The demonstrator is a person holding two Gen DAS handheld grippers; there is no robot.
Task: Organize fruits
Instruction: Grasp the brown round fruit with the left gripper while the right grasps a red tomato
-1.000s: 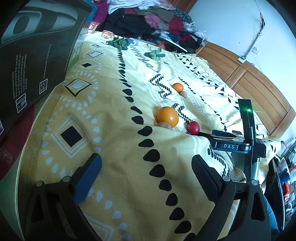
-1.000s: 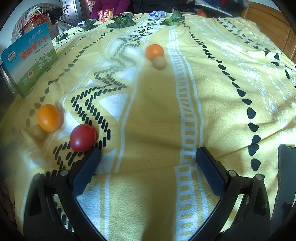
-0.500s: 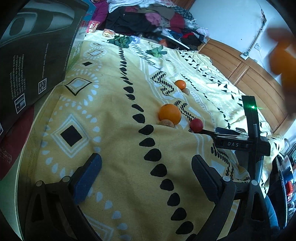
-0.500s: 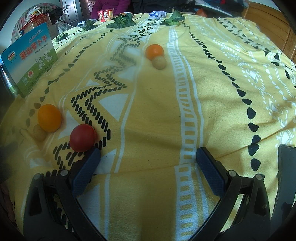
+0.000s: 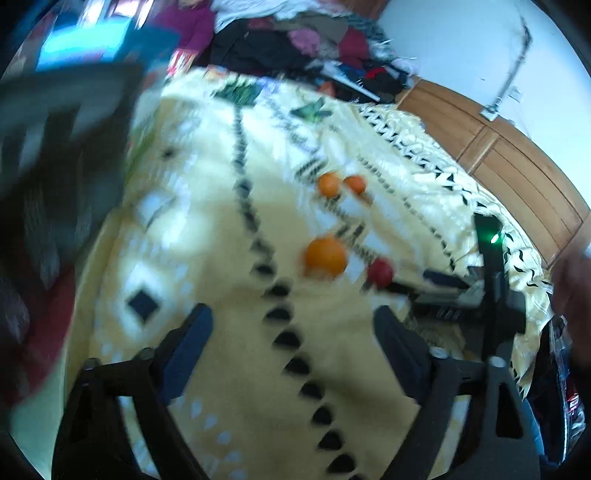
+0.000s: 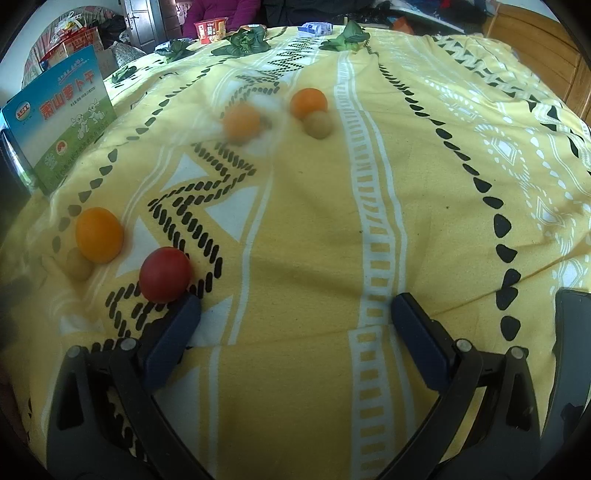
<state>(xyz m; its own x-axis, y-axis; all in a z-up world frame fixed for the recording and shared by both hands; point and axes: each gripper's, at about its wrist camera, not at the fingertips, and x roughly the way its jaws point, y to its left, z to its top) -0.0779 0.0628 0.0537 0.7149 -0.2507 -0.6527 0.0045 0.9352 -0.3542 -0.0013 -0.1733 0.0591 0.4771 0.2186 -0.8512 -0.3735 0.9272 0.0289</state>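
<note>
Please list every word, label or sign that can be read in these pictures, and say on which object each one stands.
"萧山萝卜干": large red characters on the blue and green cardboard box standing at the left edge of the yellow patterned bedspread.
Small print and round logos on the same box: too small to read.
Red instant-noodle cup at the far edge: it bears characters, too small to read.
Left wrist view: motion-blurred, nothing legible.

the bed cover (image 6: 314,229) is soft yellow cloth with a matt, a bit fuzzy look. the red fruit (image 6: 165,275) and the big orange (image 6: 99,235) have smooth skin with a soft shine, and the box (image 6: 62,122) is shiny printed card. the wall panel (image 5: 517,173) is smooth brown wood.
</note>
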